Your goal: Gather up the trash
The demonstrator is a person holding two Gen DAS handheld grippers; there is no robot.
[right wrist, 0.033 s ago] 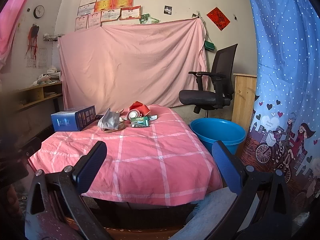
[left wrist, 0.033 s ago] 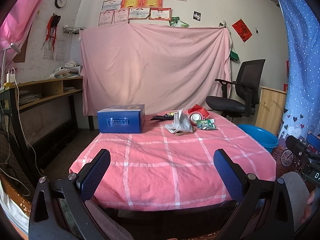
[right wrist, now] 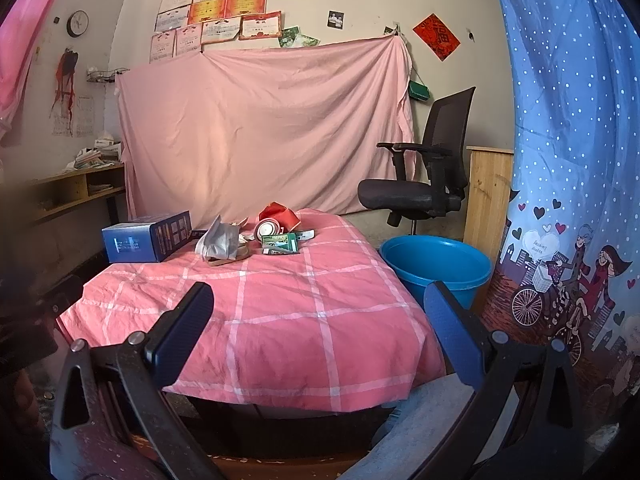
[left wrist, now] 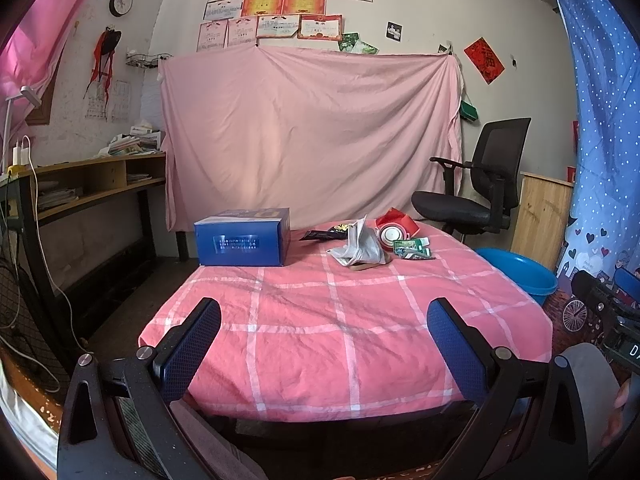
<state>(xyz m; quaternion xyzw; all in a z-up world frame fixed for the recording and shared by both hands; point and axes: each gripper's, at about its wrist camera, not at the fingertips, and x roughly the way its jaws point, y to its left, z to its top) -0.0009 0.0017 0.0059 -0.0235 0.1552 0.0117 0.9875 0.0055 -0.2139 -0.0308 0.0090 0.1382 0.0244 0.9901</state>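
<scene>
the left gripper (left wrist: 323, 334) sits low in the left wrist view with its jaws spread wide and nothing between them, held near the front edge of the table (left wrist: 400, 340), which wears a pink checked cloth. the right gripper (right wrist: 318, 320) is likewise released and empty at the bottom of the right wrist view, in front of the same table (right wrist: 280, 320).

the trash lies in a small heap toward the far side of the tabletop, right of centre in the left wrist view — a crumpled grey wrapper (left wrist: 360, 246), a red packet (left wrist: 398, 218) behind a round white item (left wrist: 391, 235), a green carton (left wrist: 410, 247) at the right of the heap, and a dark flat wrapper (left wrist: 324, 234) behind. in the right wrist view the heap sits left of centre, with the crumpled grey wrapper (right wrist: 218, 242) beside the green carton (right wrist: 280, 243).

a blue box (left wrist: 242, 238) stands at the table's far left corner, near the heap but apart from it. a blue basin (right wrist: 436, 268) rests on the floor just off the table's right side, below a black office chair (right wrist: 424, 172) at centre right
</scene>
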